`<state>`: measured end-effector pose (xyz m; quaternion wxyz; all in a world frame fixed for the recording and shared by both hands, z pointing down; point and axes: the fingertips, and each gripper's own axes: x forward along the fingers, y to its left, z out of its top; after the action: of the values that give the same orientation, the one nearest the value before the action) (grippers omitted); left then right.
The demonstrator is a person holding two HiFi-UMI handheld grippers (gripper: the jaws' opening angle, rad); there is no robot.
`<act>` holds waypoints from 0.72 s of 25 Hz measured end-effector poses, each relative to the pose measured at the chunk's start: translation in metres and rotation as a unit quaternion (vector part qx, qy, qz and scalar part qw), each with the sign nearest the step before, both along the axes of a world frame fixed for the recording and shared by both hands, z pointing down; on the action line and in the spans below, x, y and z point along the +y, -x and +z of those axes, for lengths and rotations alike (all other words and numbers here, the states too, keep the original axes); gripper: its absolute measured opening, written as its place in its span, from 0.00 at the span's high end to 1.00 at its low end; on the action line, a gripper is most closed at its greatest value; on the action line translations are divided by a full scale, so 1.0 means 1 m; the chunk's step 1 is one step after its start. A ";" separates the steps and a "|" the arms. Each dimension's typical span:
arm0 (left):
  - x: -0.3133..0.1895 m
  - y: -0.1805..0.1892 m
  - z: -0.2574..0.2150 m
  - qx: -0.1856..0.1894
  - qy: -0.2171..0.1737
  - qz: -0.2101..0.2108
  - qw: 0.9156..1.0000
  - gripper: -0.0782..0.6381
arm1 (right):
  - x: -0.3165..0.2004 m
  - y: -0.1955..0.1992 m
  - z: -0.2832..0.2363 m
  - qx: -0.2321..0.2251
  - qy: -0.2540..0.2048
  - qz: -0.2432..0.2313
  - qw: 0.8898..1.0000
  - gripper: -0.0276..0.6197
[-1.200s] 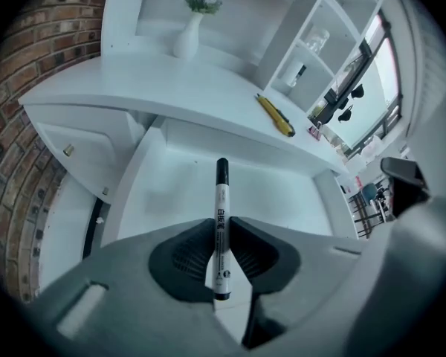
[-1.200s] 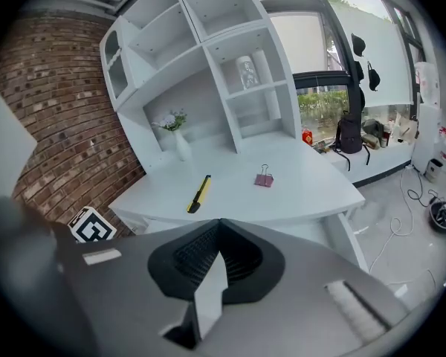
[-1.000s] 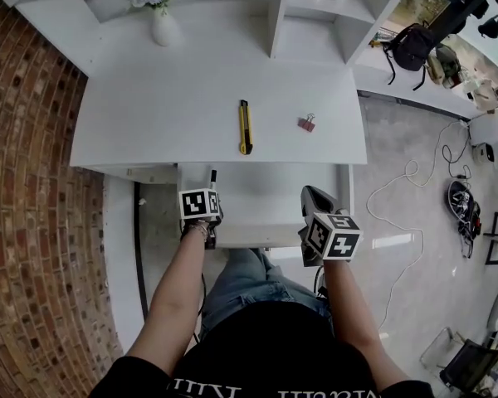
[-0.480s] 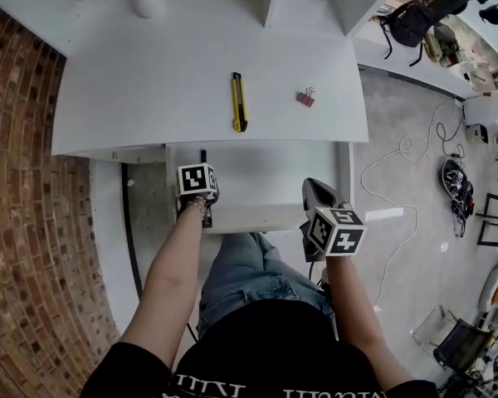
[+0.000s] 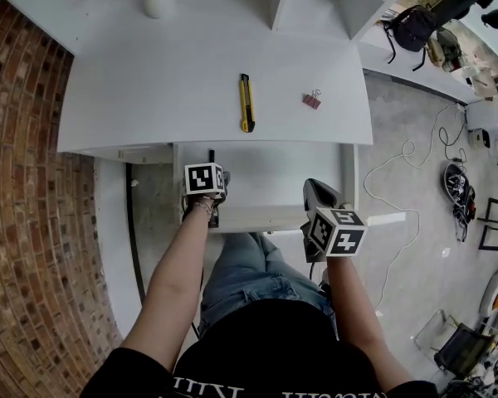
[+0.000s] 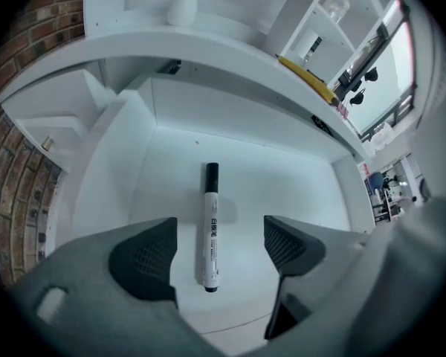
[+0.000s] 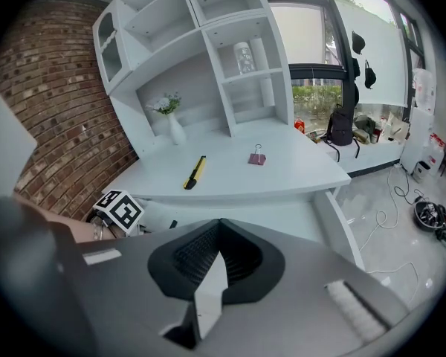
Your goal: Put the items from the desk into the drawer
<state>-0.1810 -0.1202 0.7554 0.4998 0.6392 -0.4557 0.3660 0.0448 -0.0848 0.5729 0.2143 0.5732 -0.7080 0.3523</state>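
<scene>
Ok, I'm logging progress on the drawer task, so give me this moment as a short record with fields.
drawer: open, below the desk front
marker: lying on drawer floor, untouched
left gripper: jaws apart, either side of the marker
right gripper: jaws together, nothing held
on desk: utility knife, binder clip

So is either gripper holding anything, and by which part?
Nothing. The left gripper has its jaws apart around the marker, which lies loose in the drawer; the right gripper is shut, empty.
</scene>
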 end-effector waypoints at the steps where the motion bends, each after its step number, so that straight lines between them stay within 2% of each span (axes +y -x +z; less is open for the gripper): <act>1: -0.003 0.001 -0.005 -0.002 -0.009 -0.001 1.000 0.36 | -0.001 0.001 -0.002 0.001 -0.003 -0.002 1.000 0.94; 10: -0.020 0.010 -0.060 0.007 -0.083 -0.003 0.997 0.35 | -0.013 0.003 -0.023 0.014 -0.034 -0.010 0.999 0.94; 18: -0.035 0.032 -0.118 0.014 -0.145 -0.031 0.989 0.35 | -0.047 -0.006 -0.061 0.004 -0.078 0.012 0.997 0.94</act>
<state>-0.2131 -0.1552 0.6378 0.4194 0.6950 -0.5168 0.2718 0.0513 -0.1318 0.5121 0.1674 0.5979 -0.7256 0.2965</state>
